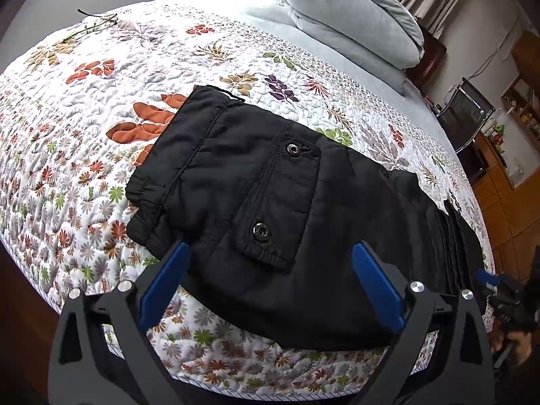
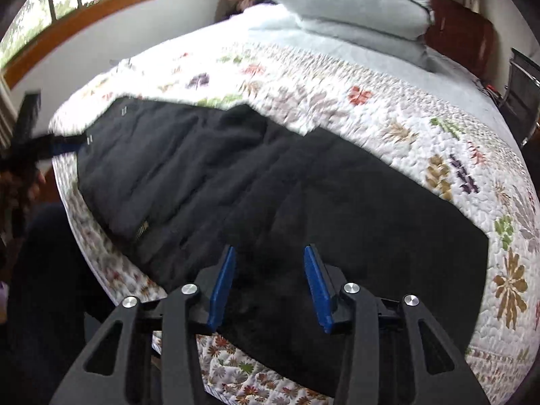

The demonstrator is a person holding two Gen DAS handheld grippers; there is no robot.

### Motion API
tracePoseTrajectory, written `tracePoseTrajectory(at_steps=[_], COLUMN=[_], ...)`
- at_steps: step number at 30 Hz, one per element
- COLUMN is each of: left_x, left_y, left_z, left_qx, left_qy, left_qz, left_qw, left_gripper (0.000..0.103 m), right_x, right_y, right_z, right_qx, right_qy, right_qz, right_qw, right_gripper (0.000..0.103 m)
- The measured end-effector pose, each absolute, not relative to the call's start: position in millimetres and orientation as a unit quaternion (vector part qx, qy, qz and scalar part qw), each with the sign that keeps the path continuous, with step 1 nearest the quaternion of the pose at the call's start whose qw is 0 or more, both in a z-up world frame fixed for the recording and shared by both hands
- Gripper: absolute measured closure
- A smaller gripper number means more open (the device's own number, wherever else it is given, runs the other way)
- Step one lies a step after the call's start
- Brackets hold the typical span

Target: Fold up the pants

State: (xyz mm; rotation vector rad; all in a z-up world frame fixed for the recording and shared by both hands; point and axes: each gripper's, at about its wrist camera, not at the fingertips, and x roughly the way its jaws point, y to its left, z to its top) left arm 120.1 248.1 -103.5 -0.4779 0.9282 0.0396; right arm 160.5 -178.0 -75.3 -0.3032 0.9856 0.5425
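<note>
Both grippers, left [image 1: 270, 266] wide and right [image 2: 270, 270] part-open, hover empty over the black pants [image 1: 270, 185] lying lengthwise on the quilt [image 1: 101, 118], seemingly folded leg-on-leg, cross-folds left.

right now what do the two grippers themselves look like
Both match: the left gripper and right gripper have black plastic linkage arms with slotted cutouts, round silver bolt heads at the pivots, and flat blue pads lining the fingers. No cables or markings show.
</note>
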Motion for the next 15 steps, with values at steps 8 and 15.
tracePoseTrajectory(at_steps=[8,15], left_x=[122.4,123.6], left_y=[245.5,248.4], left_z=[-108.3,-109.9], left_qx=[-0.220,-0.224], left_qy=[0.448,0.448], left_qz=[0.017,0.014], left_qw=[0.866,0.865], left_gripper=[0.004,0.004], right_x=[149.9,142.1], right_y=[-173.4,-171.0], right_z=[-108.6,-111.0], right_qx=[-0.158,-0.168], right_qy=[0.493,0.506], right_qz=[0.266,0.276], right_qw=[0.813,0.800], right_gripper=[0.059,0.060])
